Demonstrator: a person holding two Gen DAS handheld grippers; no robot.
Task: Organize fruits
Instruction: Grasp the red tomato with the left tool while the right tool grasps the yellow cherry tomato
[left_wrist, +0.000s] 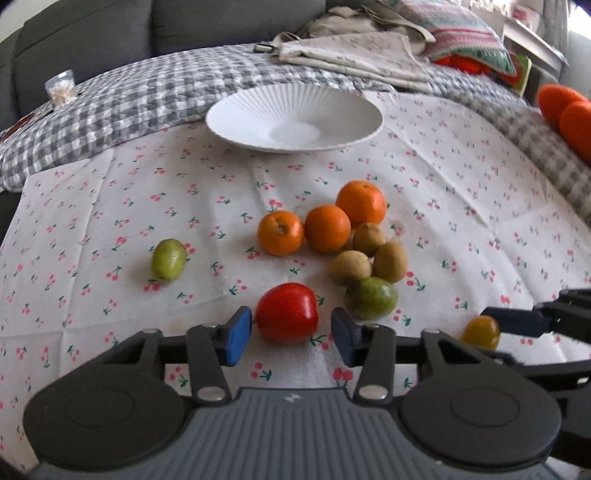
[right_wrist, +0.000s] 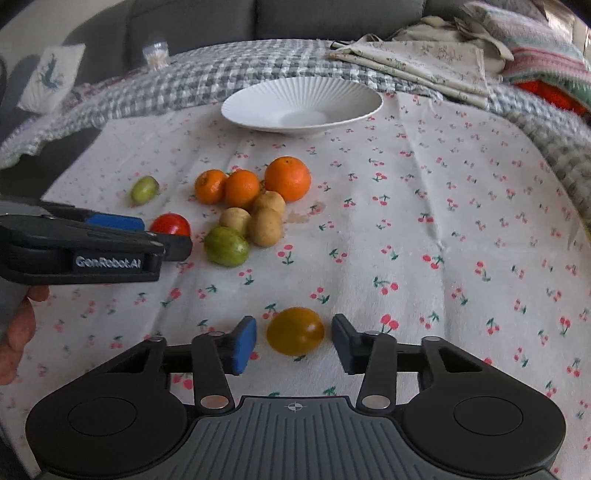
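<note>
The fruits lie loose on a white cloth (right_wrist: 406, 221) printed with small red cherries, spread over the surface. Three oranges (left_wrist: 327, 228) sit in a row, glossy and round, the left one with a dark scar on top; touching them are three fuzzy brown kiwis (left_wrist: 369, 258) and a smooth green fruit (left_wrist: 373, 297). A second green fruit (left_wrist: 168, 259) lies alone well to the left. A shiny red tomato (left_wrist: 287, 312) sits between the wide-spread blue fingers of the left gripper (left_wrist: 291, 334), not touched by either pad. A yellow-orange tomato (right_wrist: 295, 330) with a greenish tinge sits likewise between the wide-open fingers of the right gripper (right_wrist: 294, 343). Beyond the fruit stands a ribbed white plate (right_wrist: 258, 99). In the right wrist view the side of the left gripper reads "GenRobot.AI" in pale letters.
</note>
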